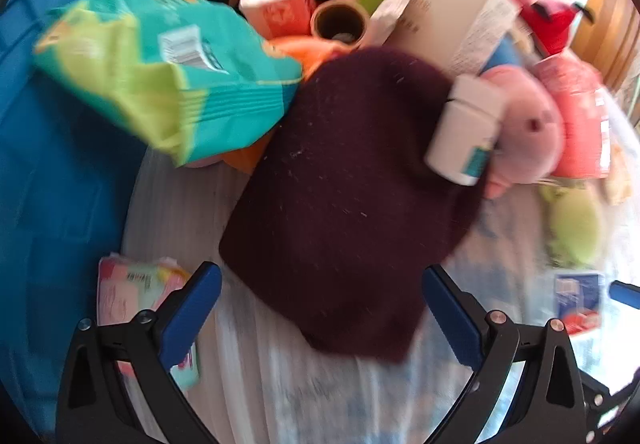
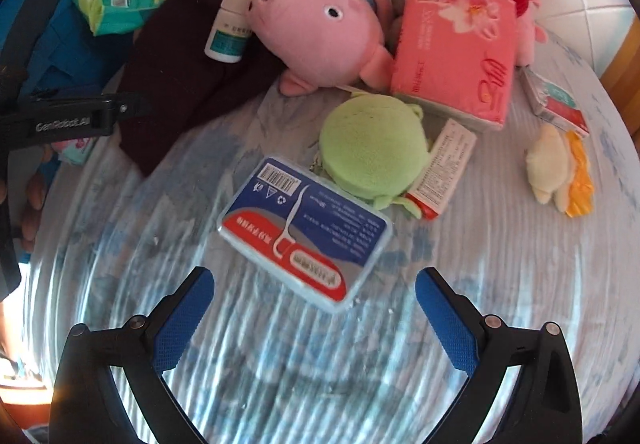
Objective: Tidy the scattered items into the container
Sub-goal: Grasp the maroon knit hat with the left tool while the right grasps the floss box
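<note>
Since the dark knit hat [image 1: 344,204] is soft and light, the spread left tongs [image 1: 322,308] could pinch its near edge, while the spread right tongs [image 2: 314,308] face the stiff, slippery floss box [image 2: 306,230].

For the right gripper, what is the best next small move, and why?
Probably ease the right gripper forward and down over the floss pick box. Its jaws are open and empty, and the box lies flat on the cloth just ahead of them, apart from the green plush, so it looks the easiest item to grasp.
</note>
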`<state>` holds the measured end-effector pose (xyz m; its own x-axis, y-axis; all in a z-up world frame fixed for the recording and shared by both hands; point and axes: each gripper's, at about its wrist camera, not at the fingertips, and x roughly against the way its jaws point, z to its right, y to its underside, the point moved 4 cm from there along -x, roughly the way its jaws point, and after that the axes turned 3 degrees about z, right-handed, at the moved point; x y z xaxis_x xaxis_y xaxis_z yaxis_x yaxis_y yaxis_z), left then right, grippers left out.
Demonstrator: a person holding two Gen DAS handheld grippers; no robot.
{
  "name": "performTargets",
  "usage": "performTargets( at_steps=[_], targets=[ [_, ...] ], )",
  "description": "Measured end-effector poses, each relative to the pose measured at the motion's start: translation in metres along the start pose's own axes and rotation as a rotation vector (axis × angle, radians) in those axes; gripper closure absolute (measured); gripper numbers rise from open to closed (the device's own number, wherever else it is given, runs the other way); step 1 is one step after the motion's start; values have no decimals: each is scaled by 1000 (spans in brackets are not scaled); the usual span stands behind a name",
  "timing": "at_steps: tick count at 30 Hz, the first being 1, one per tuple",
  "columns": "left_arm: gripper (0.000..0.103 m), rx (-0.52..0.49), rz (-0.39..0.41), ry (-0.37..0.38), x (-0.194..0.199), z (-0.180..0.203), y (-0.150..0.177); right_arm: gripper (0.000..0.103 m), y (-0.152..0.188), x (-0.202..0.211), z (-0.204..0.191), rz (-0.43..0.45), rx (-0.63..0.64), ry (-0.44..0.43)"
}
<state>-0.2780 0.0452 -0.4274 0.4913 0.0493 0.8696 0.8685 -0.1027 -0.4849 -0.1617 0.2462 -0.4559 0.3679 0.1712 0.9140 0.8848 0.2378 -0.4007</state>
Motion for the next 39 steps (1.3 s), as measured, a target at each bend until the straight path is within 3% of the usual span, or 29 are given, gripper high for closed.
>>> performTargets(
  at_steps=[5,18,19,21,26,29,32,39],
  targets=[
    [0,-22,-11,-9,-26,8,-6,1,-8,-20,0,-24,17,8],
    [0,-32,27,10,-25,16,-2,0,-10,-31,-4,-47,-51,37],
    [3,-35,16,23,-24,17,-1,0,-10,-31,-4,-48,-60,42],
    [18,-33,2,63,-21,19,0,3,-8,-29,-3,-47,-69,59],
    [64,-51,10,80,-6,26,5,3,0,-21,-2,-44,-59,72],
    [79,-9,-1,109,1,20,10,3,4,-12,0,-35,-62,71],
    [86,3,-1,136,8,18,17,3,11,-2,4,-31,-72,65],
    [87,46,17,258,31,21,33,3,32,14,12,-29,-88,62]
  ],
)
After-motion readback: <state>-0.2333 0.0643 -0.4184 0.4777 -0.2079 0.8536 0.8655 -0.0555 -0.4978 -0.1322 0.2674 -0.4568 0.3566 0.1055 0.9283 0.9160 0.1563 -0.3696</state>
